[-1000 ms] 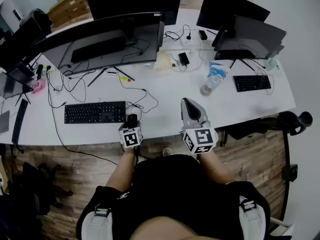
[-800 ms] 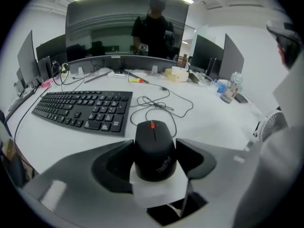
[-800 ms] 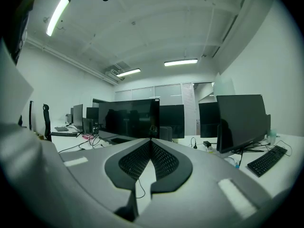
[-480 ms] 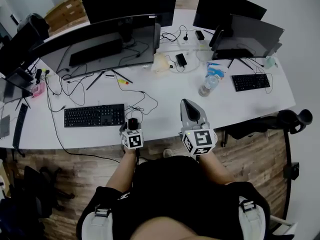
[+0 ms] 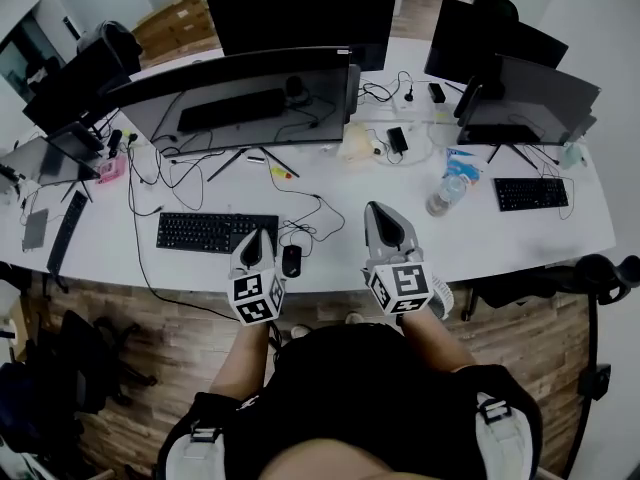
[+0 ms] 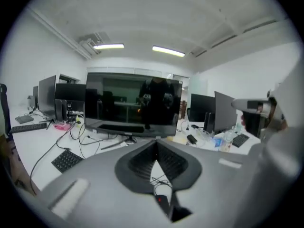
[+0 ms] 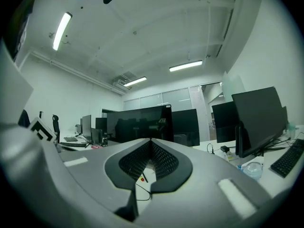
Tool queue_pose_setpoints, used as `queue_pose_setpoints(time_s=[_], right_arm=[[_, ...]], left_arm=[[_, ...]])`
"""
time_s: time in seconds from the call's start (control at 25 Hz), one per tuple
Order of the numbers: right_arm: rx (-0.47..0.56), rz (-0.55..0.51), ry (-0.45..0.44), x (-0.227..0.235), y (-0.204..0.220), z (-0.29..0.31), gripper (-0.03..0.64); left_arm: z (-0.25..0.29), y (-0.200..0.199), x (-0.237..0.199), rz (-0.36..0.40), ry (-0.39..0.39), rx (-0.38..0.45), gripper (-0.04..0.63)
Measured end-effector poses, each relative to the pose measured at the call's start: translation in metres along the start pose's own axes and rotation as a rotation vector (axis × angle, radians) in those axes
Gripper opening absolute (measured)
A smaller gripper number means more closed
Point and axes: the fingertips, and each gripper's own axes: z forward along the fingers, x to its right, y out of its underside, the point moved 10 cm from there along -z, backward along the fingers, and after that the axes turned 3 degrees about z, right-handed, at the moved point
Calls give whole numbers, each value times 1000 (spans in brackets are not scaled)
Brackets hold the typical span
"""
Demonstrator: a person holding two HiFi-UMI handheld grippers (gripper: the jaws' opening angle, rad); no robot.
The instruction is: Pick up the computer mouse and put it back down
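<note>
At the left, the white desk (image 5: 500, 238) is crowded with loose leads. A black keyboard (image 5: 217, 232) is set parallel to the front edge and a little back from it. Behind the keyboard, a strip of bare desktop is left open up to the feet of the wide curved monitor (image 5: 250, 93).

Just right of the keyboard, the left gripper (image 5: 256, 238) is held over the front edge with its tips directed at the monitor. Its jaws have just been closed and are seen pressed together at the tips, with nothing caught between them.

The computer mouse (image 5: 291, 260) is found on the desk just beside that gripper's right flank, close to the front edge and apart from the jaws. Its long axis is laid front to back, roughly square to the edge. Its nose is pointed away from the person, where a cable (image 5: 300, 230) appears to be attached, though this is small in the head view.

Bare desktop is left between the mouse and the right gripper (image 5: 380, 211), which is held level with its jaws closed tip to tip on nothing.

Further right, open surface is bounded by a water bottle (image 5: 447, 193) and a small keyboard (image 5: 530, 193).
</note>
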Motion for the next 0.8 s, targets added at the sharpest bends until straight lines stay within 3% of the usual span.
queue_pose_setpoints(time_s=[0.28, 0.8], right_arm=[[5, 36, -69, -11, 0, 23, -3], [37, 68, -120, -20, 0, 29, -2]], left_arm=[[-33, -33, -3, 39, -31, 89, 54], [-55, -40, -1, 22, -52, 119, 54]])
